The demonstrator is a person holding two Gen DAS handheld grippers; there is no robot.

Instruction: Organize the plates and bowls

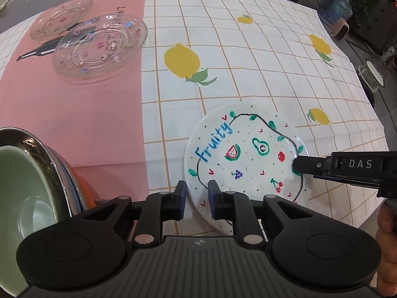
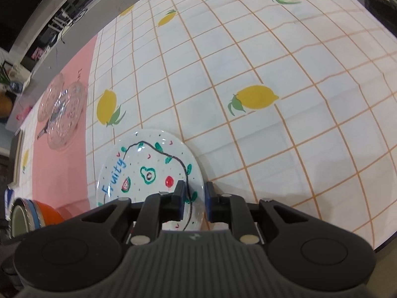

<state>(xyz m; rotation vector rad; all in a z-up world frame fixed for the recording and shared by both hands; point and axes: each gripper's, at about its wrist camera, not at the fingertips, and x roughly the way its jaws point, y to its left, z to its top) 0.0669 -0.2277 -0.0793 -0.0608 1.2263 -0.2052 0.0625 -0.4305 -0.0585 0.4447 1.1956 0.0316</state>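
Left wrist view: left gripper (image 1: 197, 193) fingers narrowly apart, straddling near rim of fruit plate (image 1: 244, 159), pads not pressing. Plate flat on table (image 1: 248, 57), near its front edge. Right gripper (image 1: 296, 165) tip over plate's right rim.

Right wrist view: right gripper (image 2: 194, 196) fingers narrowly parted around plate (image 2: 148, 168) rim, no squeeze visible.

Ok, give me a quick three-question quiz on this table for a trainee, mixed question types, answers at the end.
1. True or false: the Fruity plate lies on the pink cloth.
2. How many clear glass plates are in view? A one, B two, C three.
3. Fill in: the innermost bowl of the stack is ___.
Key: 1 false, it lies on the lemon-print cloth; 2 B; 3 green.
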